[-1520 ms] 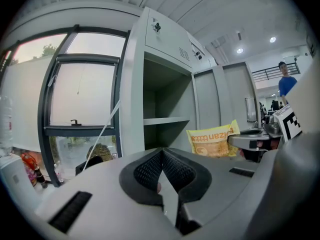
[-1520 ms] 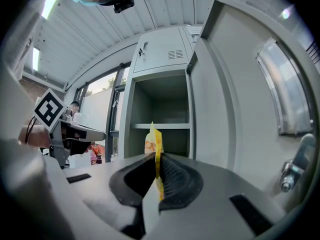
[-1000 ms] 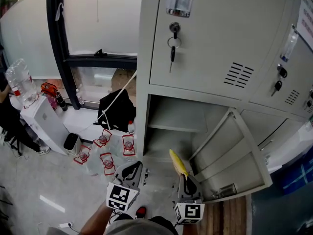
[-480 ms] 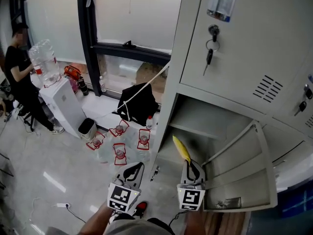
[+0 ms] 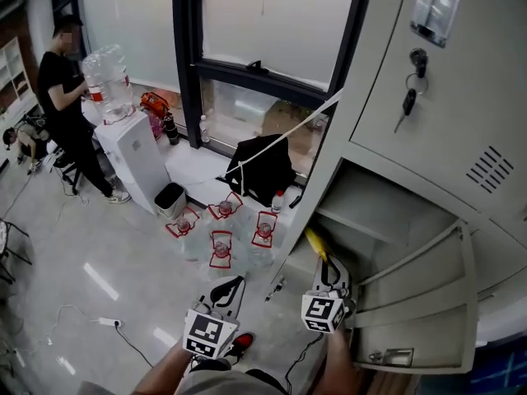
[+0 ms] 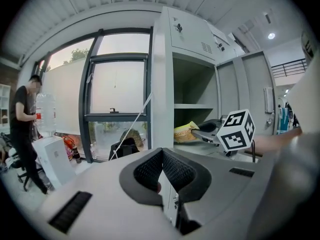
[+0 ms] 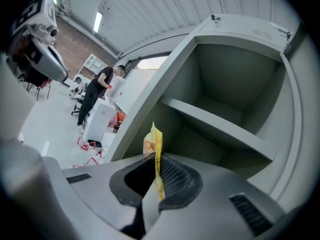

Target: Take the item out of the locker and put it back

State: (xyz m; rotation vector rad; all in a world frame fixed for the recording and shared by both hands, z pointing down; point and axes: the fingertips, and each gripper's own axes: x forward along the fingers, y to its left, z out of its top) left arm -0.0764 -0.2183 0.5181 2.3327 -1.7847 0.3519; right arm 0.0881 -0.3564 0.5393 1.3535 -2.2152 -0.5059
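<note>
Two tools are in play, and only one is working: our right tool (image 7: 157, 171) has its jaws pinched nearly together on the lower edge of a thin yellow packet (image 7: 154, 141), which stands up on edge out of the grip, printed and crinkled like a snack bag. Our left tool (image 6: 162, 156) hangs low beside it with its jaws closed together and nothing between them. The packet sits in the air at the mouth of the open locker (image 5: 461, 122), roughly level with the lower space under the inner shelf (image 7: 210, 121), and touches no part of the cabinet that we can see. Its door (image 5: 420, 303) swings out wide to our right, and a key (image 5: 409, 101) hangs in the lock of the closed compartment above. We judge the packet light, soft and slick: it will flop from a corner and crush if squeezed across the belly, so the flat sealed edge is the place to hold it, as we do now, with only a modest pinch. From this moment alone we cannot say whether it is on the way out or going back in. Further off, on the floor by the window, lie a black bag (image 5: 262, 167) and several clear bottles with red handles (image 5: 221, 249), and a person (image 5: 66, 97) stands at a white water dispenser (image 5: 136, 159), well apart from us.
</note>
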